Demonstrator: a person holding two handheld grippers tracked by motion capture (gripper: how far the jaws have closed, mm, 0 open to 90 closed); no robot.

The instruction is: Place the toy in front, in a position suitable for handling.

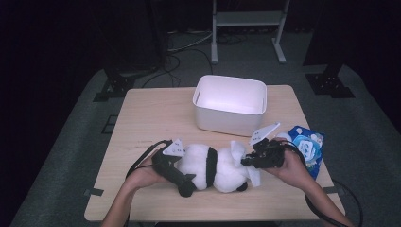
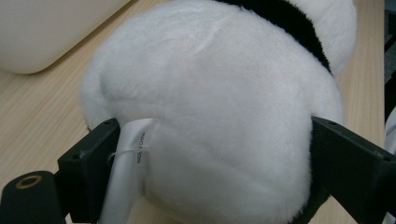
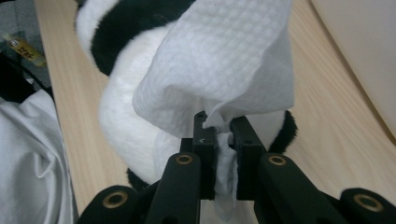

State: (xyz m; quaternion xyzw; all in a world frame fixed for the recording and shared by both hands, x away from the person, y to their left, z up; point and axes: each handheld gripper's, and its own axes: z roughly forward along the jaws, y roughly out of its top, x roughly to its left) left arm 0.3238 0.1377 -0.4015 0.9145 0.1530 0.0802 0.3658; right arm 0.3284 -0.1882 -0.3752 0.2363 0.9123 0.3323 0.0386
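A black-and-white panda plush lies on its side on the wooden table. My left gripper clamps its white rear; in the left gripper view the two jaws press into the fur of the plush from both sides, beside a sewn-in label. My right gripper is at the plush's head end, shut on a white textured wipe that drapes over the head of the plush. The right gripper pinches the wipe's bunched lower edge.
An empty white bin stands behind the plush at table centre; its wall shows as the bin and bin. A blue wipes pack lies at the table's right edge. A white metal frame stands on the floor beyond.
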